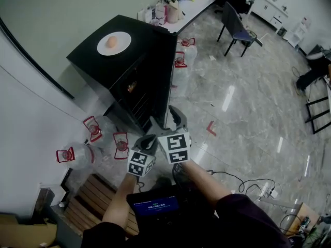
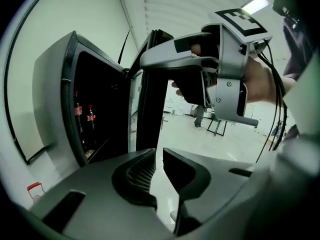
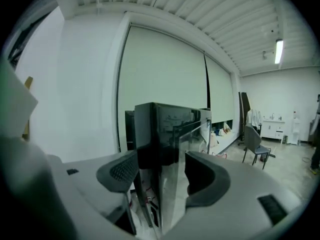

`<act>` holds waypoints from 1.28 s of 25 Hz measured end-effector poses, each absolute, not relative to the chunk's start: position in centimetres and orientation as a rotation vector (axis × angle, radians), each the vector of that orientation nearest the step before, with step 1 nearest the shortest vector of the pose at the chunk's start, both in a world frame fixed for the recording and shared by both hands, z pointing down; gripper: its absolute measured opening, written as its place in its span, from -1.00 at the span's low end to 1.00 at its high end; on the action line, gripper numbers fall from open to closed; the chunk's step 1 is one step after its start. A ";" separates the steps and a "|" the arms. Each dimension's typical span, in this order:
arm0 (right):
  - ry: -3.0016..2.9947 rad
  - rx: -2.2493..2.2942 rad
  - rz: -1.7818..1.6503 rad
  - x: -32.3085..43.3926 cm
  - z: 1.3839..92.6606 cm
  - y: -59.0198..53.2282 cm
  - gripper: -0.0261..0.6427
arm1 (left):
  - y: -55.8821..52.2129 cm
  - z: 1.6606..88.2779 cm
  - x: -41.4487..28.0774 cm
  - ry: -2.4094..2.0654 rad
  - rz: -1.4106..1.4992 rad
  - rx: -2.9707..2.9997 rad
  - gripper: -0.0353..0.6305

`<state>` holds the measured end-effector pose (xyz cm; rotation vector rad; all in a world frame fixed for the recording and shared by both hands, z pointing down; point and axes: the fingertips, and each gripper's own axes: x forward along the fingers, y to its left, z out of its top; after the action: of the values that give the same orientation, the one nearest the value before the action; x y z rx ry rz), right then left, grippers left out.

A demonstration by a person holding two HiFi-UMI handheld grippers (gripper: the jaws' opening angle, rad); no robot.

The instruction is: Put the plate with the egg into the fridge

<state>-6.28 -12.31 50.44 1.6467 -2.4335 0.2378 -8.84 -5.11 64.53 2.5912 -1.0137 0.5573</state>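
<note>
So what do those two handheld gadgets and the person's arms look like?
Both the left gripper and right gripper are pale grey plastic with dark ribbed pads. Each carries a white cube with black square markers. Black cables trail off. The sleeves are dark.

Right tongs (image 3: 158, 173) spread wide, fridge door (image 3: 171, 134) edge between them, chair (image 3: 255, 145) beyond
</note>
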 end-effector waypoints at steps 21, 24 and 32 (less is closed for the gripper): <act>-2.419 1.736 0.210 2.1 50.5 -9.4 -0.29 | -7.6 60.5 -2.0 -0.880 0.451 2.741 -0.78; -2.378 1.806 0.222 6.6 50.7 -8.9 -0.34 | -7.8 60.6 1.1 -0.823 0.457 2.765 -0.78; -2.318 1.878 0.255 19.5 50.4 -11.0 -0.36 | -9.3 58.9 9.1 -0.770 0.461 2.788 -0.78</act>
<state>19.53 -10.98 50.41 1.8781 -2.3178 0.2555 9.06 -9.34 58.91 2.7876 -0.7703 0.4609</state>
